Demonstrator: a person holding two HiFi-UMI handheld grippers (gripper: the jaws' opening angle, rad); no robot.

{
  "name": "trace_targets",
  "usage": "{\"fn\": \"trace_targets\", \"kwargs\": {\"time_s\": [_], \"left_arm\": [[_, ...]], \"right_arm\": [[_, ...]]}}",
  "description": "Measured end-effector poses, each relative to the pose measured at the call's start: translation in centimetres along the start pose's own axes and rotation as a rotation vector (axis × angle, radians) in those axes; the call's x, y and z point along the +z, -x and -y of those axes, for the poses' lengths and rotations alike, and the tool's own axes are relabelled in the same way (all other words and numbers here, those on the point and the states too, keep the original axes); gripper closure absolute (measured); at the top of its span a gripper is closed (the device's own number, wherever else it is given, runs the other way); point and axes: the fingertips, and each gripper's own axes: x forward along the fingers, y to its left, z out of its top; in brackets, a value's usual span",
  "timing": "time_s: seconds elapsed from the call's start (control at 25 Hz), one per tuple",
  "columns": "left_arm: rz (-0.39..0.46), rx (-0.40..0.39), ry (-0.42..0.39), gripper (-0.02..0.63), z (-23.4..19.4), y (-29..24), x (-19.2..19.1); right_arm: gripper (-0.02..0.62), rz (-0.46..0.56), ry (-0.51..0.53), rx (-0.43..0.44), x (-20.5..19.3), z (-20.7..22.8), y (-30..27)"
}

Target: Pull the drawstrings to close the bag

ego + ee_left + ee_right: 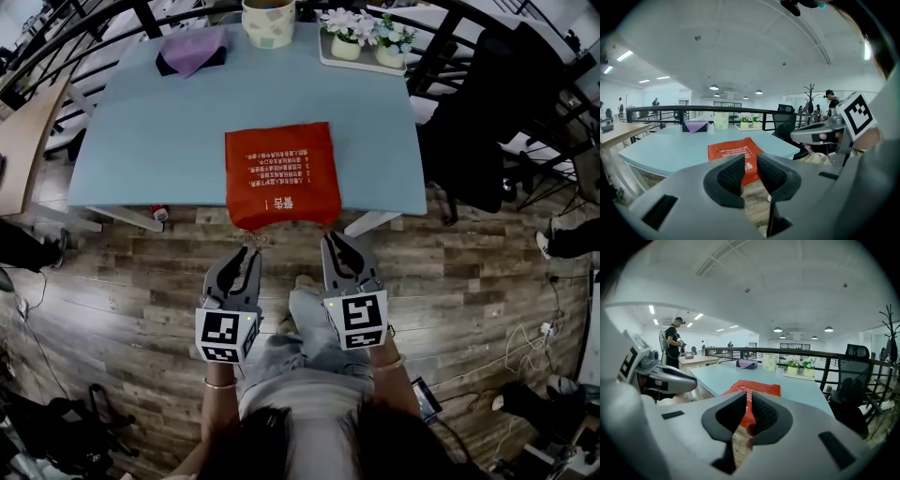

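Head view: flat red fabric drawstring bag overhangs the pale blue tabletop's near edge above a wood-plank floor, strings indistinct. Left gripper view: left gripper slightly parted, empty. Right gripper view: right gripper closed, nothing visibly held

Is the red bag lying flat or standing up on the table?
Flat. The red bag lies spread out on the table, printed side up, with its near end drooping over the table's edge.
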Motion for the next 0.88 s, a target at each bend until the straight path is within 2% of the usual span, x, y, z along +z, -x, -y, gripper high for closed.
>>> {"fn": "trace_targets", "kwargs": {"time_s": [0.12,0.24,0.4,0.68,0.88], "left_arm": [[-0.034,0.013,0.012,0.533,-0.6,-1.2,-1.2],[-0.071,0.026,0.026,0.526,-1.4,-2.4,-2.6],[-0.082,0.063,0.026,0.518,-2.7,-4.0,-4.2],[-0.153,0.129,0.06,0.5,-4.7,-5.2,-9.0],[-0.151,0.165,0.104,0.492,-5.5,-7.0,-11.2]], "right_arm": [[0.56,-0.029,-0.014,0.015,-1.1,0.7,-0.9],[0.521,-0.073,-0.029,0.028,-2.6,1.4,-2.0],[0.514,-0.125,-0.039,0.022,-5.0,2.5,-3.6],[0.496,-0.212,-0.083,0.017,-9.8,3.3,-5.6],[0.489,-0.225,-0.106,-0.043,-12.6,4.8,-6.9]]}}
